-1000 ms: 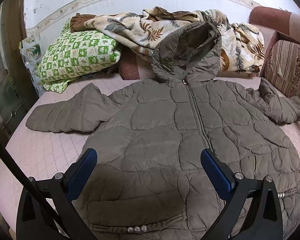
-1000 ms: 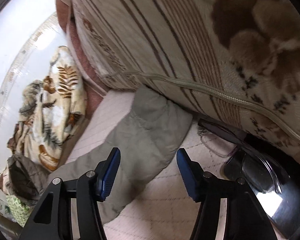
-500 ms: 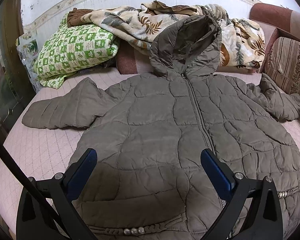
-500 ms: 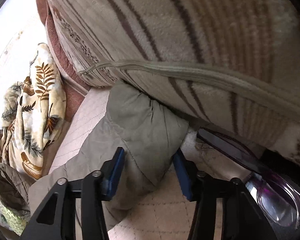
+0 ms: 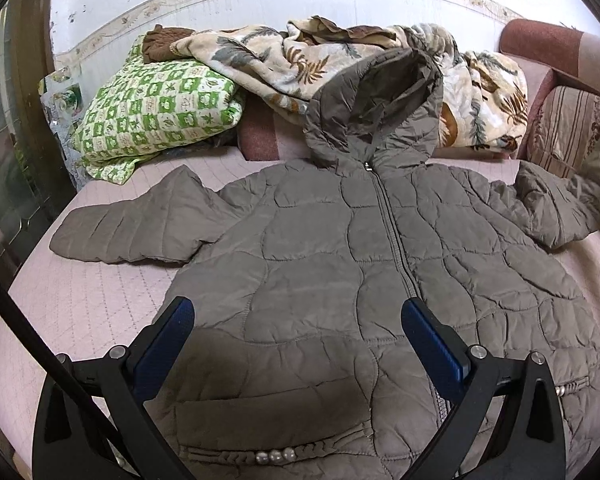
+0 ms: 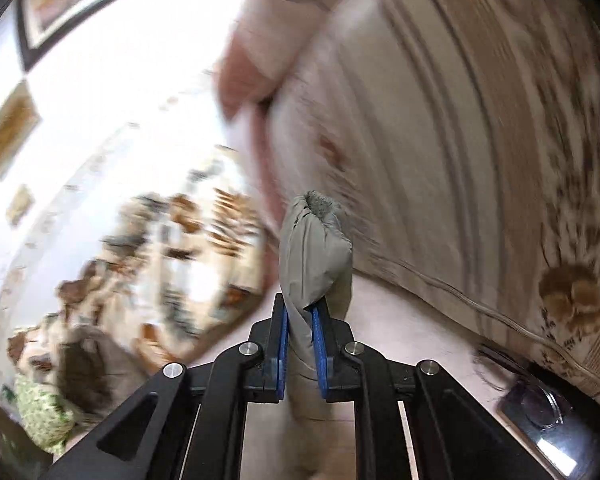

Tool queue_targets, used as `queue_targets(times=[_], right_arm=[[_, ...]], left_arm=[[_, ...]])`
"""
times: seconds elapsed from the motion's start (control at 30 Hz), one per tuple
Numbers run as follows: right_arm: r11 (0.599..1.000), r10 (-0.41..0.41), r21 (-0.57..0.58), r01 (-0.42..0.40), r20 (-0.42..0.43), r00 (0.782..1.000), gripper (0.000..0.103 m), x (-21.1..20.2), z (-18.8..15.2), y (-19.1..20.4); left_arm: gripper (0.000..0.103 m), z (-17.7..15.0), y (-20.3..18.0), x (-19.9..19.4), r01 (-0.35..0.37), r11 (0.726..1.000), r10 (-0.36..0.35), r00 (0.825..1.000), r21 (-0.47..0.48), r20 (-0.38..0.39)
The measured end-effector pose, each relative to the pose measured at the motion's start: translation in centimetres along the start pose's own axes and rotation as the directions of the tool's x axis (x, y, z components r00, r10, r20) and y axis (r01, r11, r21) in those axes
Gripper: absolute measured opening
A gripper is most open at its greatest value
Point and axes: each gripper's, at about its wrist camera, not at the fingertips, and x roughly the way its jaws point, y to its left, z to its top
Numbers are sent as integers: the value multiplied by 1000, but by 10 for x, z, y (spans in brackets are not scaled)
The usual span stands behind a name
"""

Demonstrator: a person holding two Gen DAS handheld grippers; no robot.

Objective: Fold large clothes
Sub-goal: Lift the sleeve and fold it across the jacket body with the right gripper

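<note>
grey-brown quilted jacket (image 5: 340, 280) lies face up and zipped on the pink bedspread (image 5: 100, 300), hood (image 5: 376, 108) propped against the floral blanket (image 5: 284, 60) at the head of the bed. near sleeve (image 5: 128, 228) is spread flat to the side; far sleeve (image 5: 556, 208) runs toward the striped cushion (image 5: 572, 128).

my right gripper (image 6: 300, 344) is clamped on the cuff of that far sleeve (image 6: 312, 256); the fabric bunches out above my blue pads (image 6: 320, 344), clear of the bedspread. my left gripper (image 5: 298, 344) hovers over the lower front of the jacket, fingers wide, nothing between them.

step in hand, as i judge it: first sleeve fold. next move calls for carrying the cuff inward across the chest panel and laying it flat before letting go. keep the grip firm, since slick padded fabric may slip. glasses (image 6: 540, 400) lie near the cushion; avoid dragging cloth over them.
</note>
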Motion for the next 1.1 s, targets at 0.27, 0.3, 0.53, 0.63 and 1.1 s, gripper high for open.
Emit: queue_targets(times=[0.27,0.3,0.53,0.63,1.1], right_arm=[[953,251,-190,-237,48,967,13,-63,-2,148],[936,286,-225,-270,40,957,13,-70,-9,170],[786,445,-407,-466,-150,883,13,-83,-92,290],[711,436,-491,-504,-255,863,12,-74,-148,330],[510,144,-593,-623,-655,742,14,11,-390,364]], left_arm=[[103,2,13,-10,-16,1000,17,1000,-20,27],[103,2,16,-11,-19,1000,19,999,-23,29],[103,1,38,-17,-33,997,35,999,-63,36],[103,-2,47,-19,-48,996,51,998,-76,34],[103,-8,77,-19,-75,986,75,997,-148,-5]])
